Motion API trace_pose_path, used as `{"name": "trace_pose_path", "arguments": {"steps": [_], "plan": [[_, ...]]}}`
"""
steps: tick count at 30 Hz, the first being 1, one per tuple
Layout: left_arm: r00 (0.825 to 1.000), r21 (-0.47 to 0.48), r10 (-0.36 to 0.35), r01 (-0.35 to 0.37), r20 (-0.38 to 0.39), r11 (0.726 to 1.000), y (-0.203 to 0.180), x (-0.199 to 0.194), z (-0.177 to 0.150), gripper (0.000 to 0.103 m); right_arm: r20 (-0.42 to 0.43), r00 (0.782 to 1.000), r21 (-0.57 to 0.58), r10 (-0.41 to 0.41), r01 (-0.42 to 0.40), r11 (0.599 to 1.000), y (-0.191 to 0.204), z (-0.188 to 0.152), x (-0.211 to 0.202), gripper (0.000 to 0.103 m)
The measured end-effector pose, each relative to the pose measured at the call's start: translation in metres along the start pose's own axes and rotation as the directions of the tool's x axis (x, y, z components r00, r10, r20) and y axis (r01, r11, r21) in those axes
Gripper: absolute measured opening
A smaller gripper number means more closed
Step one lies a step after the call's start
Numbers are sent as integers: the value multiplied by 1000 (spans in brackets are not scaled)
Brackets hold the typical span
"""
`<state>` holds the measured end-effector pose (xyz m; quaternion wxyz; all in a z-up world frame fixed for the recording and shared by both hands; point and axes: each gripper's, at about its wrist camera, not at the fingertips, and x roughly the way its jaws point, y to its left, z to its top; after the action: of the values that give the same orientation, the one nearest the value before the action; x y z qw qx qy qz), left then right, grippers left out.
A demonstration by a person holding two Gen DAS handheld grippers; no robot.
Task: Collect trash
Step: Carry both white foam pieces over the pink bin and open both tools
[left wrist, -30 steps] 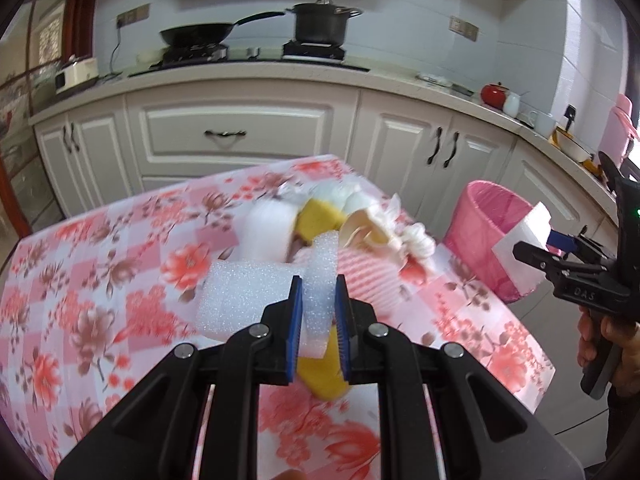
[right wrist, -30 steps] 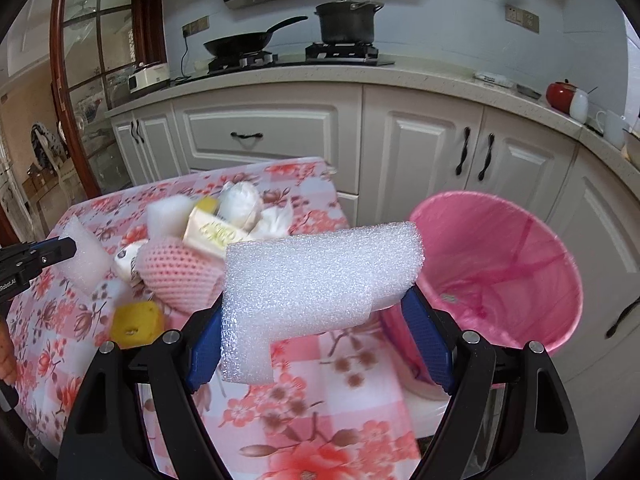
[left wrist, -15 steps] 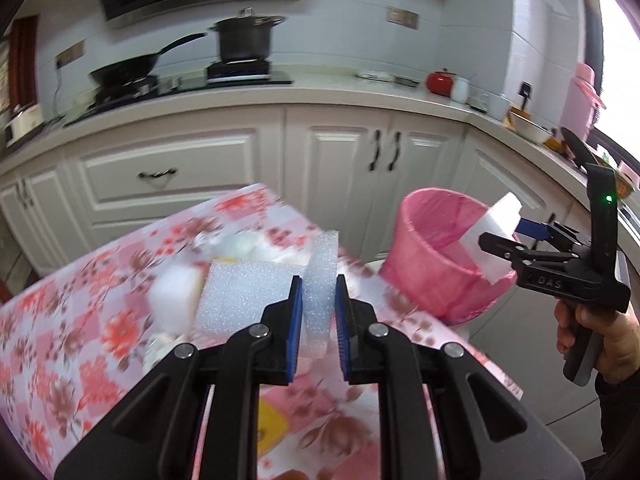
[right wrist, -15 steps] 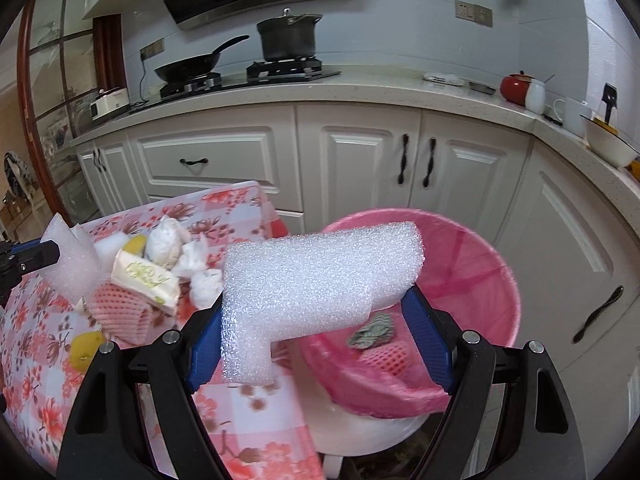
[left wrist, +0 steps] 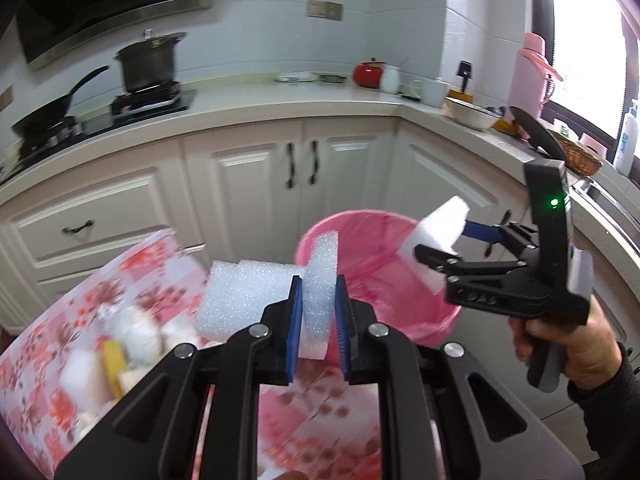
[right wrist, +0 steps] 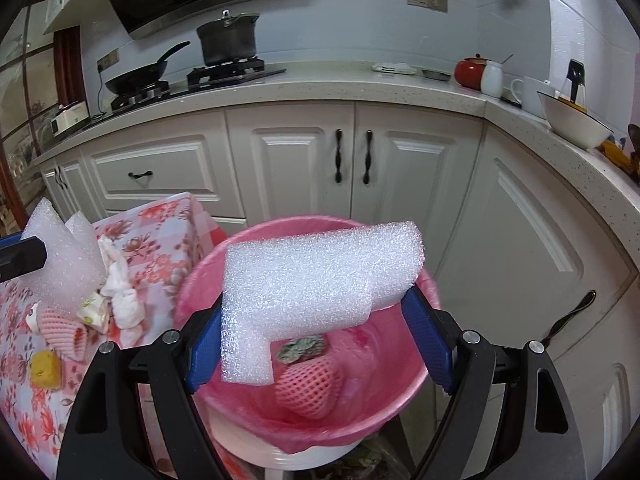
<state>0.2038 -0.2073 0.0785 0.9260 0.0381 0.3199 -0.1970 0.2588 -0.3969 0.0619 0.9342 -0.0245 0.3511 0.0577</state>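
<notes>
Left gripper (left wrist: 318, 322) is clamping a white foam piece (left wrist: 256, 294) near the pink bin (right wrist: 304, 432) rim. Right gripper (right wrist: 320, 344) is gripping a wider foam block (right wrist: 316, 284) over the bin opening. Remaining trash (right wrist: 116, 296) is sitting at the tablecloth (right wrist: 160, 224) edge beside the bin.

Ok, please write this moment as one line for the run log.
left gripper: shut on white foam piece | right gripper: shut on L-shaped foam block, over pink bin | bin holds pink net sleeve | not yet dropped
</notes>
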Motion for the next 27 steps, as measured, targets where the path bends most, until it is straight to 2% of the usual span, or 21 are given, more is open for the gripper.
{"name": "trace_pose_path", "arguments": {"steps": [11,19,21,23,24,27], "plan": [[994,-36,-102,101,-27,994,-33,51,29,15,1,999,17,-34,34,999,-33,11,12,78],[987,-73,-158,156,-27,985,-36,70,36,16,-5,999,21,-48,48,999,-42,12,17,79],[986,-80,-164,161,-30,984,-36,73,36,20,-5,999,22,-51,52,998,-43,12,18,80],[985,-88,-166,162,-39,983,-35,77,36,40,-4,998,26,-57,57,998,-45,12,18,83],[986,-91,-164,160,-40,983,-35,78,35,44,-5,998,27,-59,59,998,-45,11,18,83],[986,-103,-162,157,-42,982,-31,79,33,45,-4,998,25,-63,63,998,-47,10,18,83]]}}
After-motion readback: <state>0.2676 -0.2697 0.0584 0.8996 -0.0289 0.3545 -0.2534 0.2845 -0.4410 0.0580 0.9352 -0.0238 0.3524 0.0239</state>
